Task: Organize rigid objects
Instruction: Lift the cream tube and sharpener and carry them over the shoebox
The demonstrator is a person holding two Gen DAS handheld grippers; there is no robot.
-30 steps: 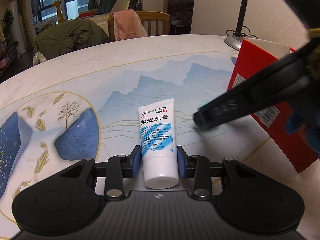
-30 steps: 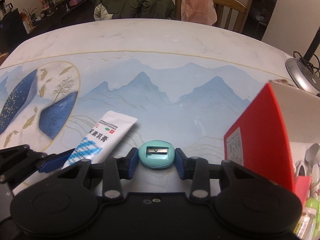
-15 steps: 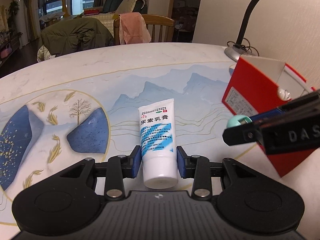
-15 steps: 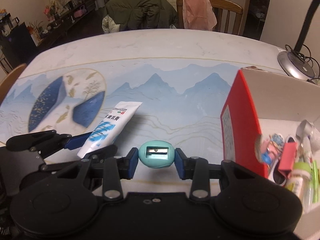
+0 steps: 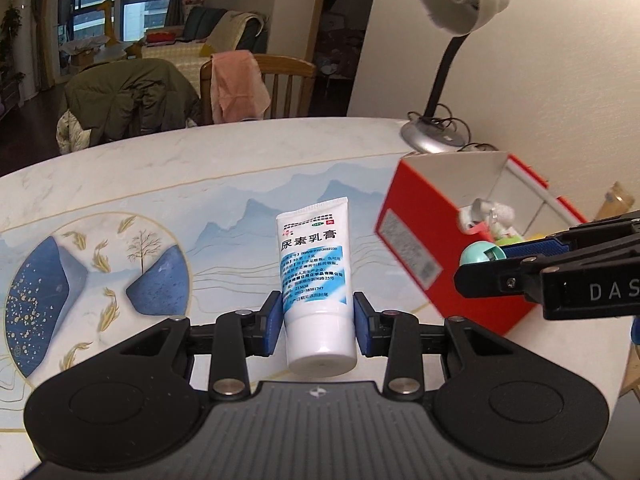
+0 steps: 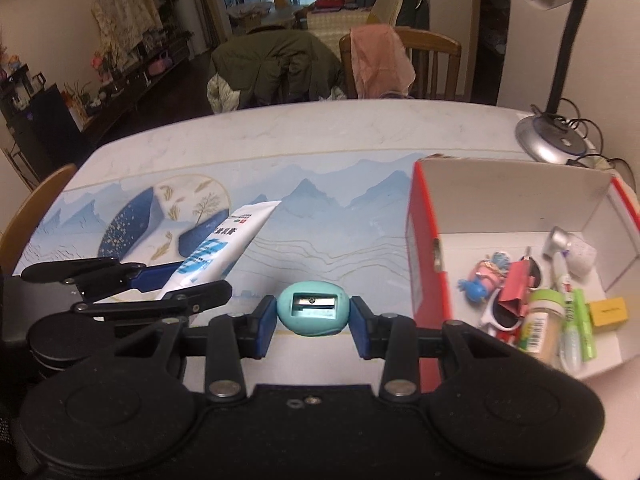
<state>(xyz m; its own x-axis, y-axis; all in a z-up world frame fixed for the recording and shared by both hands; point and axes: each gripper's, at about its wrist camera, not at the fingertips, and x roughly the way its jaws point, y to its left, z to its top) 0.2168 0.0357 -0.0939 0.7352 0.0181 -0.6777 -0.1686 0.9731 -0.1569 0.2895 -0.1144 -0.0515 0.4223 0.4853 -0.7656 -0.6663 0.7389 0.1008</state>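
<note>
At the far left, a round painted panel with blue rocks and gold fish is seen on the pale marble-look table printed with blue mountains. Just right of it, the left gripper is held above the table, its blue-padded tongs closed narrowly on a white plastic cream tube with blue label bands and Chinese lettering. The tube is gripped near its capped end, the cap pointing back toward the camera and the crimped end pointing away over the table. In the right wrist view the same tube is seen raised off the surface, well left of the box.

Further right, the right gripper is closed on a small teal egg-shaped pencil sharpener, clamped between both blue pads with its blade slot facing the camera. The sharpener is held in the air just left of the near corner of an open red cardboard box with a white interior. Inside the box a small blue figurine, white sunglasses, a green-capped jar and a yellow block are seen lying together. Behind the box, a grey-based desk lamp with a black neck is standing at the table's edge.
</note>
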